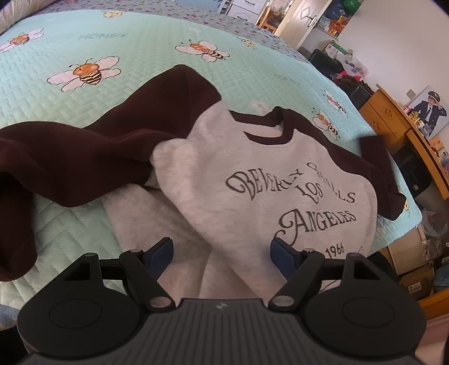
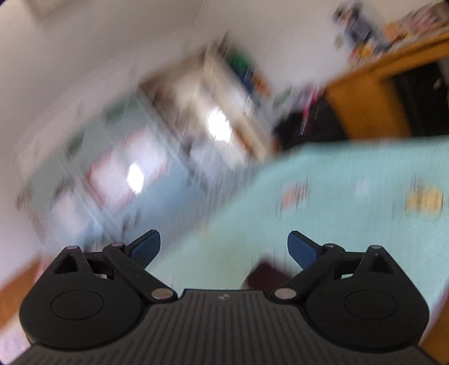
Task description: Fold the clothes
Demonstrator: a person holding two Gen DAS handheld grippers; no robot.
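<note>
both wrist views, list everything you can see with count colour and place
sweatshirt: one, grey body with dark brown sleeves and collar, dark lettering, lying rumpled on the bed
bedspread: one, mint green quilted with bee prints, covering the bed; a blurred stretch of it in the right wrist view
wooden desk: one, orange-brown, right of the bed
framed picture: one, person in dark uniform, leaning on the wall above the desk
door: one, pale, far wall
room in right wrist view: too blurred to itemise
left gripper: one, black with blue pads, open above the sweatshirt hem
right gripper: one, black with blue pads, open, holding nothing
</note>
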